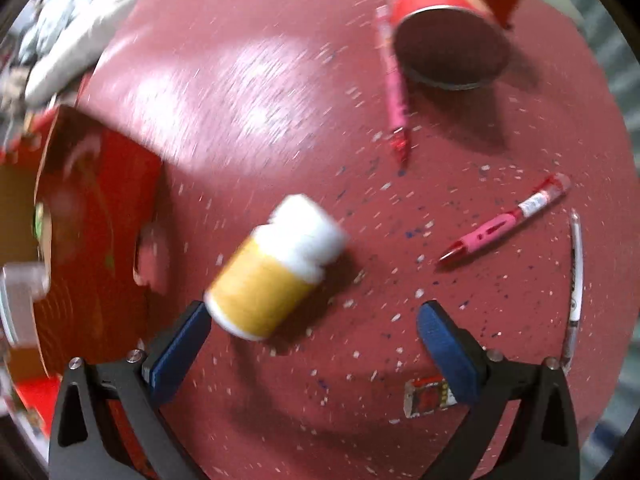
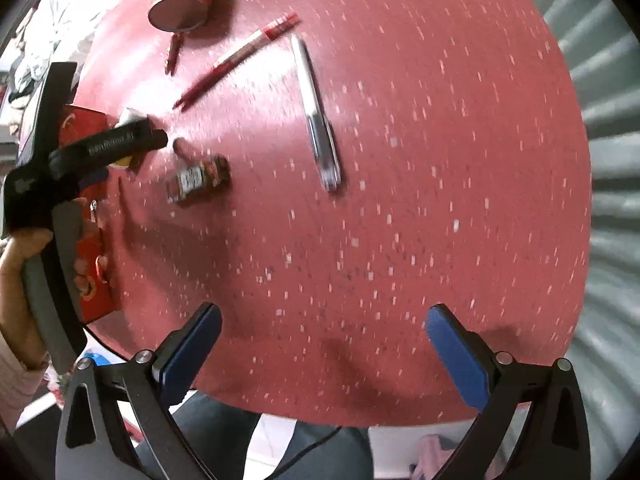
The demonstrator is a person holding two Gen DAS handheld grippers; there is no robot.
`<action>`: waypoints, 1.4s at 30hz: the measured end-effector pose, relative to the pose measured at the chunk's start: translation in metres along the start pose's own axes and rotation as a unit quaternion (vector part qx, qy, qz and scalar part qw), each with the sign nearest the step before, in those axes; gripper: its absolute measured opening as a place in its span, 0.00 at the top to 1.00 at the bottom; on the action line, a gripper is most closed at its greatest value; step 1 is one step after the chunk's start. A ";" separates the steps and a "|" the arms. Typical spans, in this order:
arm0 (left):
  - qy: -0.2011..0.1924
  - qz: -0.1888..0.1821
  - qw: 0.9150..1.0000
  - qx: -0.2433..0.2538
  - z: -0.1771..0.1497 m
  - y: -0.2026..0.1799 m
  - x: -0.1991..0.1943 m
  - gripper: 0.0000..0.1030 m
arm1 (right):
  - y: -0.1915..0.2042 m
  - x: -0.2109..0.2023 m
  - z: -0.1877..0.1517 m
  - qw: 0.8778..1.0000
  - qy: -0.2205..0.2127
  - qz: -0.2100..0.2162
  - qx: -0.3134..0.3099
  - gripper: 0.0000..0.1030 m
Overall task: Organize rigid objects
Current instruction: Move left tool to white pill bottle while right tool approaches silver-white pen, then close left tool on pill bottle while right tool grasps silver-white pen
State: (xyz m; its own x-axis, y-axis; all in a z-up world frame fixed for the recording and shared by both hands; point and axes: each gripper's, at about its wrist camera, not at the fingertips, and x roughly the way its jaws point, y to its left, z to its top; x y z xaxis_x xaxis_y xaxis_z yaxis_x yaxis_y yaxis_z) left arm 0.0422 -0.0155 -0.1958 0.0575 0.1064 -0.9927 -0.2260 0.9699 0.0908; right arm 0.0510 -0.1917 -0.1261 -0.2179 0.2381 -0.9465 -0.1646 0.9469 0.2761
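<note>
A yellow bottle with a white cap lies on its side on the red speckled table, just ahead of my left gripper, which is open and empty; its left fingertip is close to the bottle's base. A pink pen, a second pink pen and a white pen lie to the right. My right gripper is open and empty over the table's near edge. The white pen, a red pen and a small dark packet lie ahead of it.
A red cylindrical can lies on its side at the far end, its open end facing me; it also shows in the right wrist view. A red cardboard box stands at the left. The left hand-held gripper shows in the right view. A small packet lies under my left gripper.
</note>
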 end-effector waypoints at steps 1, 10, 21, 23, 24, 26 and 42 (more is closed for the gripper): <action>-0.006 0.004 1.000 0.018 0.001 -0.004 0.000 0.00 | 0.002 0.000 0.007 1.000 -0.006 -0.007 -0.004 0.00; -0.003 -0.026 0.997 0.066 0.006 -0.012 0.018 0.00 | 0.033 0.021 0.087 0.994 -0.044 -0.082 -0.049 0.00; 0.008 -0.064 0.995 0.079 0.047 0.024 0.033 0.00 | 0.053 0.050 0.126 0.990 -0.052 -0.112 -0.068 0.21; 0.008 -0.063 0.995 0.078 0.045 0.022 0.029 0.00 | 0.054 0.051 0.126 0.991 -0.053 -0.106 -0.068 0.16; 0.007 -0.063 0.995 0.080 0.039 0.022 0.031 0.00 | 0.056 0.054 0.125 0.991 -0.048 -0.103 -0.074 0.12; 0.007 -0.064 0.995 0.080 0.041 0.023 0.032 0.00 | 0.053 0.057 0.119 0.989 -0.043 -0.108 -0.086 0.07; -0.001 -0.069 0.992 0.107 0.011 -0.001 -0.001 0.39 | 0.049 0.047 0.111 0.990 -0.040 -0.095 -0.096 0.90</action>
State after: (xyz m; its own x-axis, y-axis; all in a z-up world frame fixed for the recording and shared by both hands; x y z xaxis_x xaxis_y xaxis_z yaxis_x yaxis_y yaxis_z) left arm 0.0528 -0.0143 -0.1938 0.0757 -0.0299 -0.9967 -0.0047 0.9995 -0.0304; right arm 0.1391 -0.1103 -0.1755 -0.0901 0.0823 -0.9925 -0.3773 0.9195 0.1105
